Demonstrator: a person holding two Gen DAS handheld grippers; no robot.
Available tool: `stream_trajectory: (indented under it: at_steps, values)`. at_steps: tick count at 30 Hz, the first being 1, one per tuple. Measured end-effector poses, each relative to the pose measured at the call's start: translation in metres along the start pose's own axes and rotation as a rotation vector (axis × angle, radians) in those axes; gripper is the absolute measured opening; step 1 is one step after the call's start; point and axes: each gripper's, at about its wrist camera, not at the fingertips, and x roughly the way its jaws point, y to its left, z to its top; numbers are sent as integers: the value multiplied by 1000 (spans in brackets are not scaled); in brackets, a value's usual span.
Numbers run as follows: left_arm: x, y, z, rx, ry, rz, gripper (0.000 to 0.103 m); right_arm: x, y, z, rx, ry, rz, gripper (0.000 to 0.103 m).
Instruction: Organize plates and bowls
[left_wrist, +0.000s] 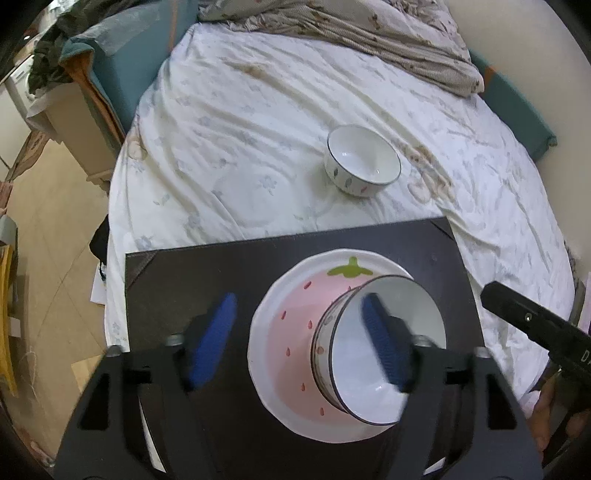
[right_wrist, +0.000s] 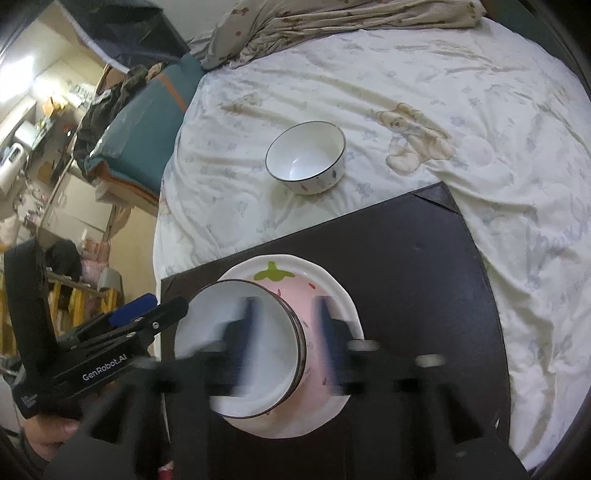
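Observation:
A white bowl (left_wrist: 373, 365) with a dark rim sits on a pink strawberry plate (left_wrist: 288, 314), which lies on a black board (left_wrist: 184, 280) on the bed. My left gripper (left_wrist: 301, 339) is open and wide: one blue finger (left_wrist: 384, 339) hangs over the bowl's inside, the other over the board. My right gripper (right_wrist: 287, 332) is blurred and open, straddling the bowl's (right_wrist: 240, 332) right wall without pressing it, above the plate (right_wrist: 332, 284). A second white bowl (left_wrist: 364, 160) (right_wrist: 306, 157) stands alone on the sheet beyond the board (right_wrist: 424, 277).
A crumpled patterned blanket (left_wrist: 388, 37) lies at the bed's far end. A teal cushion (right_wrist: 147, 133) and cluttered furniture sit left of the bed, beside tiled floor (left_wrist: 48, 229). The other gripper shows at each view's edge (left_wrist: 524, 317) (right_wrist: 147, 306), with a hand (right_wrist: 48, 435) below.

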Motion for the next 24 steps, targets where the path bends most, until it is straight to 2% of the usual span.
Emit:
stream_trajectory:
  at_steps: [3,7,11,15,20,24]
  values:
    - [-5,3,3,-16,-11,-7,89,-6,-2,2,4,-15,-8,69]
    - [-5,4,11,-13,4,18,89,-11,-5,6,11,-24,-8,69]
    - [-4,7,25,-14,11,43,89,-12,1,14,-64,-37,-83,75]
    - [1,14,42,-47,12,38,89,-12,6,24,-124,-46,-128,77]
    - [13,15,63,-49,5,40,89,-2,-13,43,-40,-28,-98,77]
    - [25,11,76,-43,2,-5,89,14,-26,62,12,-10,-99,77]
